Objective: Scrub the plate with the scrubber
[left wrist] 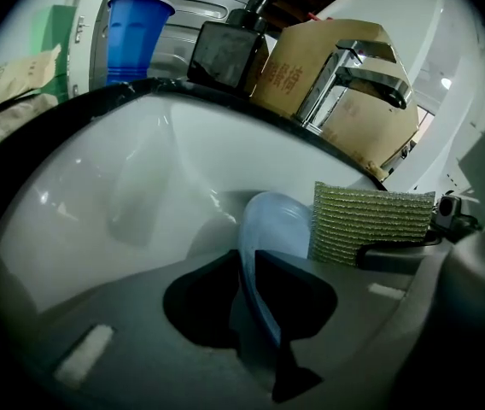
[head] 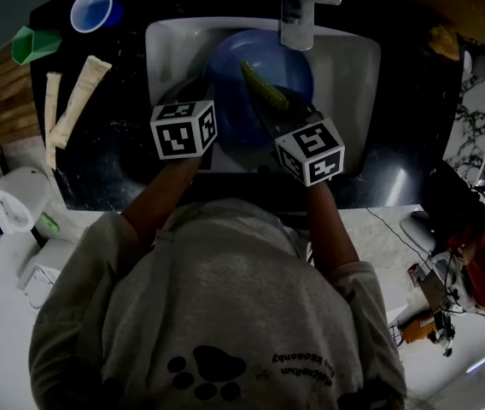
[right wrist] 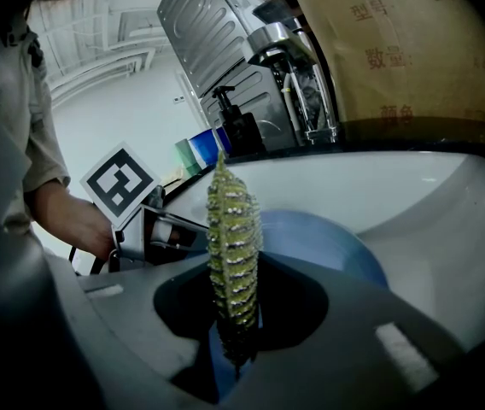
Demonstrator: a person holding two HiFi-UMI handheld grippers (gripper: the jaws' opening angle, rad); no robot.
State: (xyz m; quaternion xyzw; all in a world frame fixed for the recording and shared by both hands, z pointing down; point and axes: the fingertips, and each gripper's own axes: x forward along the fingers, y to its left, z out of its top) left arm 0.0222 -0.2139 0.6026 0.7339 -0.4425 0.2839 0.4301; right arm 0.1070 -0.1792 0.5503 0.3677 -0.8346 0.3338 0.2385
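Observation:
A blue plate (head: 230,79) stands tilted in the white sink (head: 349,67). My left gripper (head: 211,102) is at the plate's left rim. In the left gripper view that rim (left wrist: 270,220) runs between the jaws of the left gripper (left wrist: 255,270), close to the right jaw, with a narrow gap on the left. My right gripper (head: 270,109) is shut on a yellow-green scrubber (head: 264,88), held on edge (right wrist: 232,246) over the plate's face (right wrist: 332,242). The scrubber (left wrist: 371,222) also shows flat-on beside the rim.
A chrome faucet (head: 296,11) hangs over the sink's back. On the dark counter to the left are a blue cup (head: 91,9), a green container (head: 33,45) and two beige packets (head: 78,101). A soap dispenser (left wrist: 230,49) and a cardboard box (left wrist: 311,67) stand behind the sink.

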